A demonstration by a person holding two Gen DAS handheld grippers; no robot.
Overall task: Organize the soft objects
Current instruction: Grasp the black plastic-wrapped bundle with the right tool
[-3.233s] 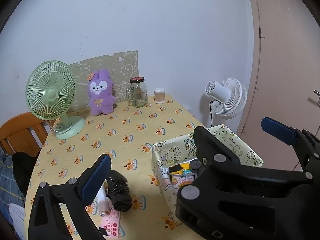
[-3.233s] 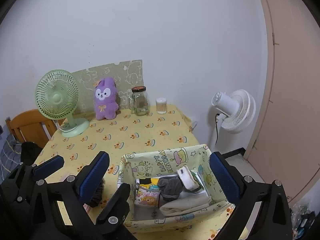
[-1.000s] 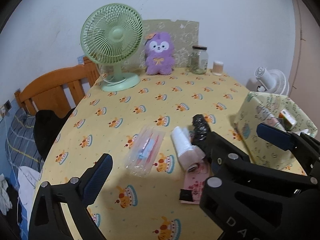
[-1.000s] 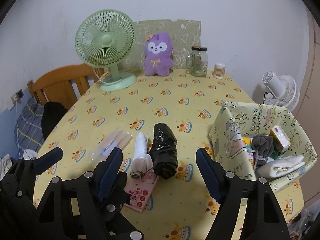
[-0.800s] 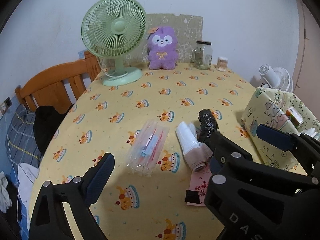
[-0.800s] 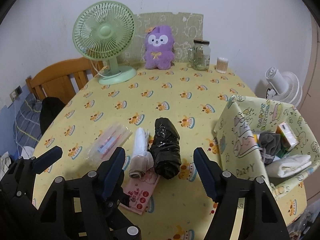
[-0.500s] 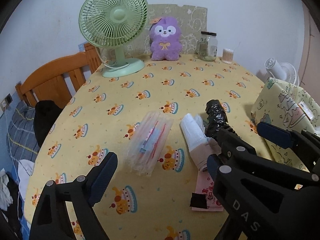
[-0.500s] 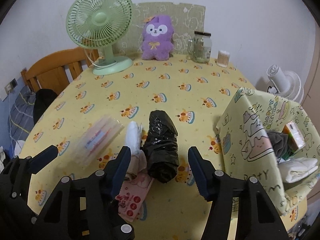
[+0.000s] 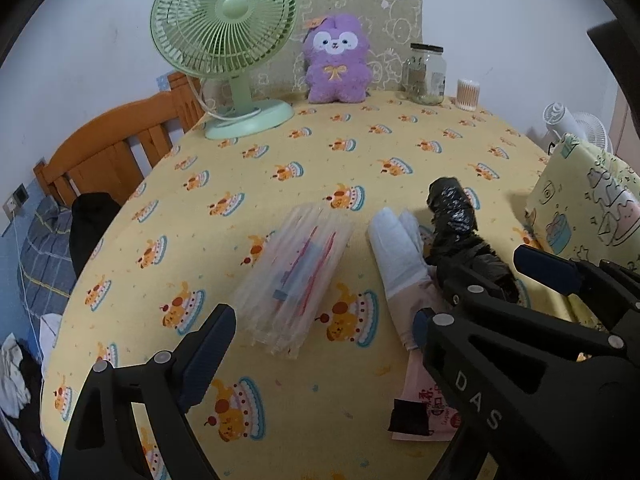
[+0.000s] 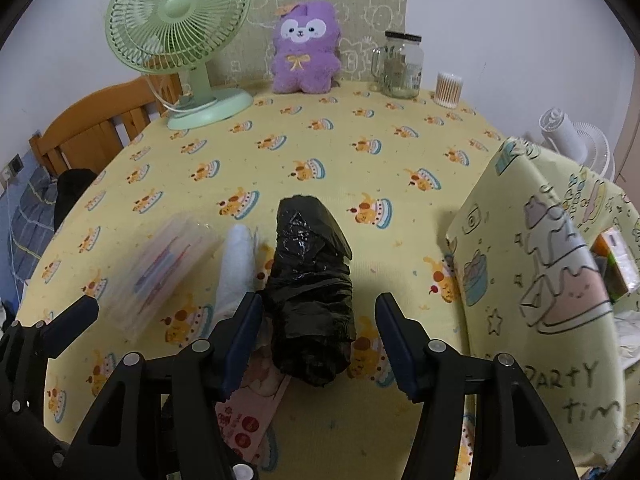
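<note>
My right gripper (image 10: 316, 340) hangs low over the near edge of the table (image 10: 320, 148), its fingers (image 10: 240, 336) standing apart on either side of the black plastic roll (image 10: 312, 292); the roll's near end lies between them, and neither pad presses on it; I hold nothing there. My left gripper (image 9: 376, 300) is spread wide and empty over the same near edge; its left finger (image 9: 208, 344) sits just short of the clear plastic packet (image 9: 296, 280), while its right finger (image 9: 548, 270) is over by the patterned fabric bin (image 9: 592, 208).

The soft things lie in a row towards the near edge; from the left, the clear packet with red and blue pieces inside, then the white rolled cloth (image 9: 396, 248), then the black roll, which touches the cloth on its side; a pink printed card (image 10: 248, 412) lies flat under the near ends of the cloth and the roll. The bin stands at the right edge of the table, tilted towards me in the right wrist view, with a pale folded cloth (image 10: 628, 332) and a small carton (image 10: 612, 260) showing inside.

Along the far edge stand a green desk fan (image 10: 180, 32) at the left, a purple plush toy (image 10: 306, 48) against a patterned board, a glass jar (image 10: 400, 64), and a small tub of cotton swabs (image 10: 448, 88); a wooden chair back (image 9: 112, 152) shows beyond the left edge; a white fan (image 9: 576, 128) stands past the right edge.
</note>
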